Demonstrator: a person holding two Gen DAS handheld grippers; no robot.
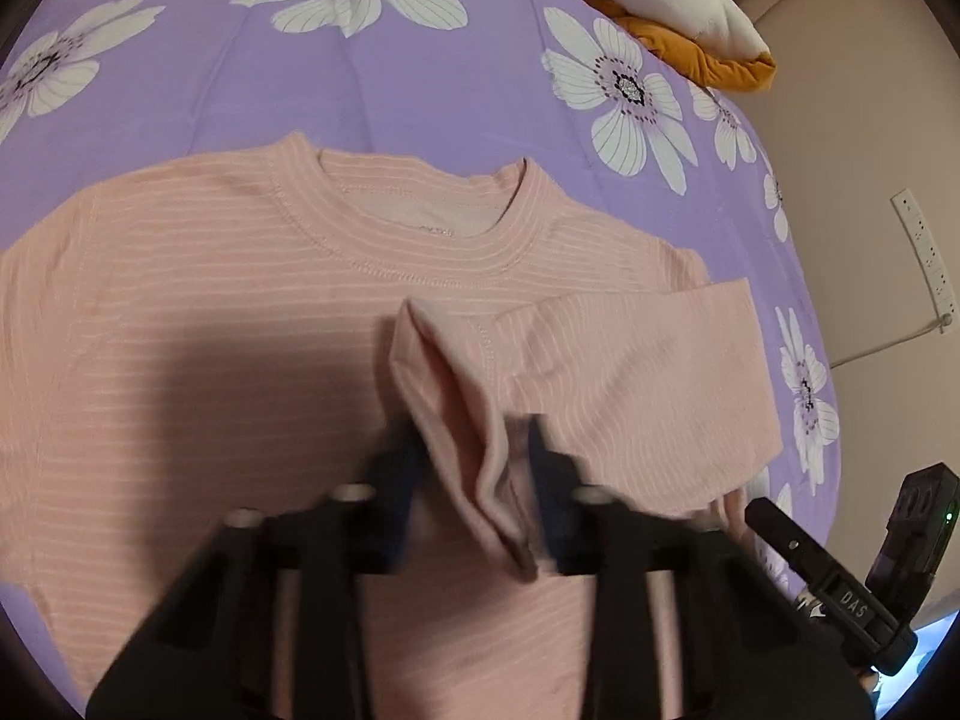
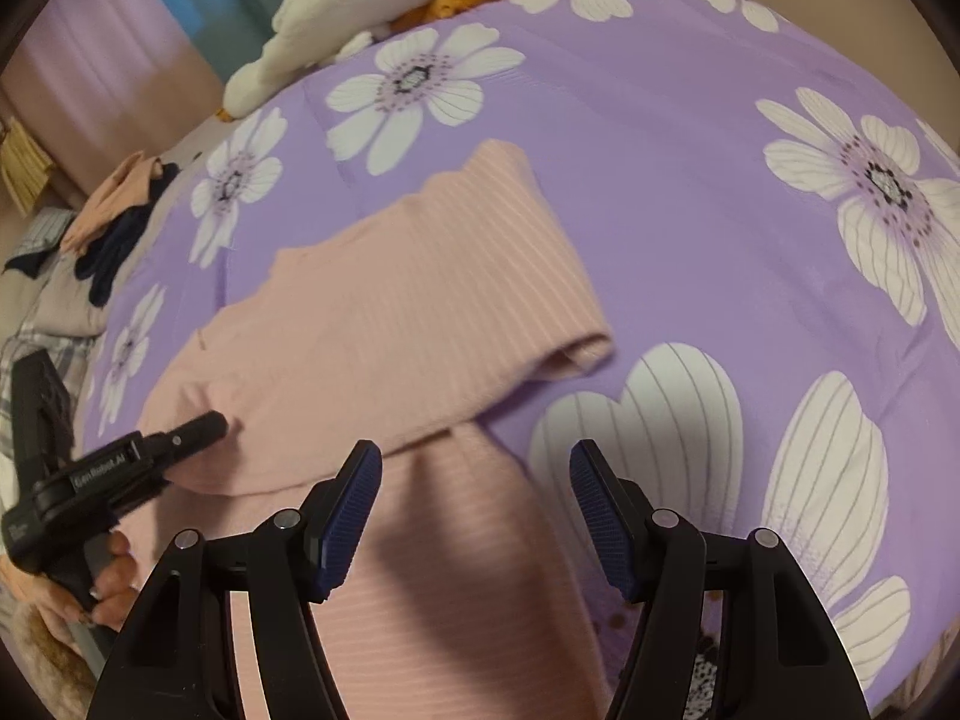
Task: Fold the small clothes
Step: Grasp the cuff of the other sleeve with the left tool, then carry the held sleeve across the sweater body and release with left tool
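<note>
A small pink striped long-sleeved shirt (image 1: 240, 324) lies flat on the purple flowered bedsheet (image 1: 420, 96), neck away from me. Its right sleeve (image 1: 648, 372) is folded in over the body. My left gripper (image 1: 474, 456) is shut on the sleeve's cuff (image 1: 462, 414) and holds it a little above the shirt's chest. In the right wrist view the shirt (image 2: 384, 324) lies ahead, and my right gripper (image 2: 474, 498) is open and empty over the shirt's right edge. The left gripper's body (image 2: 120, 468) shows at the left there.
A white and orange plush toy (image 1: 678, 6) lies at the bed's far right corner; it also shows in the right wrist view (image 2: 372, 6). A heap of pink and dark clothes (image 2: 114, 210) lies at the far left. A power strip (image 1: 924, 258) hangs on the wall.
</note>
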